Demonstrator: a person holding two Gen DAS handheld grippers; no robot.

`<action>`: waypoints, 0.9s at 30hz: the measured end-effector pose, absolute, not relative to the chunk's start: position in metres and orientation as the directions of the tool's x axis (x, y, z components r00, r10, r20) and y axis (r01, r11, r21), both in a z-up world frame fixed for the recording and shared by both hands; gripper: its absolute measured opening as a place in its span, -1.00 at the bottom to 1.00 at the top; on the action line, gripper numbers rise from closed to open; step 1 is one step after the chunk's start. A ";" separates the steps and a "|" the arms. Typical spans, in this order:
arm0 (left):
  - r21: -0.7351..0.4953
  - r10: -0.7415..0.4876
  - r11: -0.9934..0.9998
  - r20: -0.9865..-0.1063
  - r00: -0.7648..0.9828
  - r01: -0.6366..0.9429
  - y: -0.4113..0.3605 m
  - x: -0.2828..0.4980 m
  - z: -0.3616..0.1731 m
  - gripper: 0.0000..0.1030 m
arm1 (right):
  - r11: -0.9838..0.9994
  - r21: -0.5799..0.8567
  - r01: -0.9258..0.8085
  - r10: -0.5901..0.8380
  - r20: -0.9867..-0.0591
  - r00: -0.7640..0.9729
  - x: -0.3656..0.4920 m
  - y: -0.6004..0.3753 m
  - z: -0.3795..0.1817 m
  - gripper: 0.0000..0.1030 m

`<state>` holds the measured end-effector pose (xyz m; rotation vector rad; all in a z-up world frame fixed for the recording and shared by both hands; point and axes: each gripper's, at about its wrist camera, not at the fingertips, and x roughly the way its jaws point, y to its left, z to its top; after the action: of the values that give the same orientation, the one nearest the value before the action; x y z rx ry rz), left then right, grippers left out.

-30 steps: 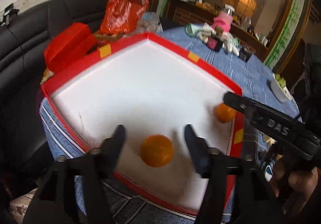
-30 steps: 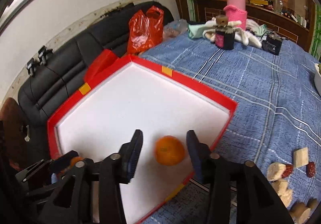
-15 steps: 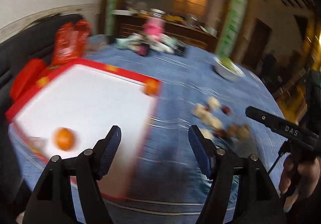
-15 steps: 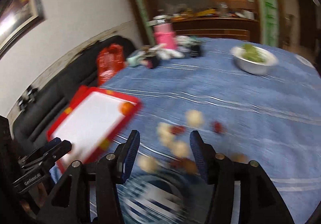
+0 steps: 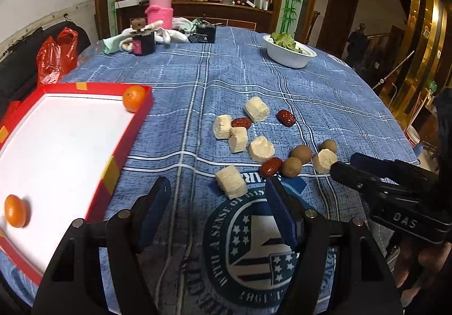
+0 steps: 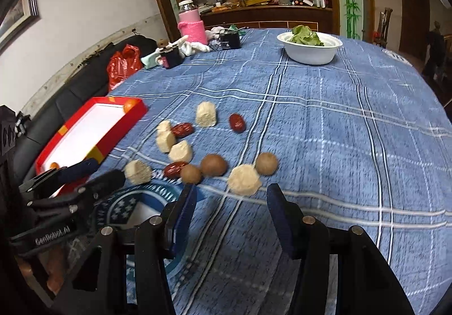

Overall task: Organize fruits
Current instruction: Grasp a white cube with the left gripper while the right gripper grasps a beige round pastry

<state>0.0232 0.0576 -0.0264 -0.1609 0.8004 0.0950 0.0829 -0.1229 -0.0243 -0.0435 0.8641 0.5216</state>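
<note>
**Two oranges in the red tray, loose fruit beside it on the counter**

The red tray (image 5: 128, 142) is taken as the landmark. Two oranges are held in it: one orange (image 5: 134, 98) is lodged in its far corner, and a second orange (image 5: 15, 210) is seen near its near edge, slightly blurred. The tray's left side is cut off in the left wrist view.

On the blue checked counter (image 5: 310, 94), to the right of the tray, a scatter is laid out: pale cut chunks (image 5: 256, 109), red dates (image 5: 286, 117) and small brown round fruits (image 5: 301, 153). Which fruit the pale chunks are cannot be told. Far beyond the tray, a white bowl (image 5: 288, 54) is filled with green leaves.

The left hand-held gripper (image 5: 219, 212) is held released over the cloth's printed emblem, nothing between its jaws. The right hand-held gripper (image 6: 230, 209) is likewise released and empty, just short of a pale chunk; its jaws have just been closing slightly.
</note>
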 end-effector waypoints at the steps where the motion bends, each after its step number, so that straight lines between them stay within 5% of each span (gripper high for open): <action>1: -0.107 0.023 0.983 -0.730 0.683 -0.147 0.057 0.027 -0.029 0.34 | 0.876 0.170 -0.451 0.415 -0.743 0.525 0.088 -0.122 -0.027 0.03; 7: -0.126 -0.002 0.981 -0.763 0.646 -0.146 0.058 0.043 -0.040 0.34 | 0.883 0.159 -0.442 0.390 -0.773 0.501 0.106 -0.114 -0.039 0.02; 11: -0.112 0.006 0.983 -0.776 0.630 -0.147 0.055 0.049 -0.042 0.32 | 0.886 0.141 -0.442 0.371 -0.787 0.494 0.113 -0.109 -0.045 -0.17; 13: -0.088 0.031 0.983 -0.781 0.624 -0.159 0.053 0.050 -0.042 0.21 | 0.891 0.119 -0.437 0.353 -0.788 0.504 0.114 -0.107 -0.046 -0.35; 15: -0.068 0.053 0.983 -0.782 0.621 -0.169 0.053 0.051 -0.041 -0.12 | 0.891 0.114 -0.440 0.351 -0.788 0.506 0.114 -0.107 -0.046 -0.35; 20: -0.051 0.042 0.990 -0.781 0.623 -0.130 0.048 0.052 -0.040 -0.56 | 0.891 0.099 -0.443 0.344 -0.785 0.516 0.111 -0.106 -0.046 -0.36; 27: -0.067 0.033 0.989 -0.771 0.636 -0.132 0.053 0.038 -0.035 -0.64 | 0.896 0.110 -0.431 0.349 -0.773 0.529 0.106 -0.112 -0.041 -0.36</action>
<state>0.0383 0.0532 -0.0351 -0.1207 0.8765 0.0944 0.1065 -0.1122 -0.0411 -0.0986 0.8996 0.4664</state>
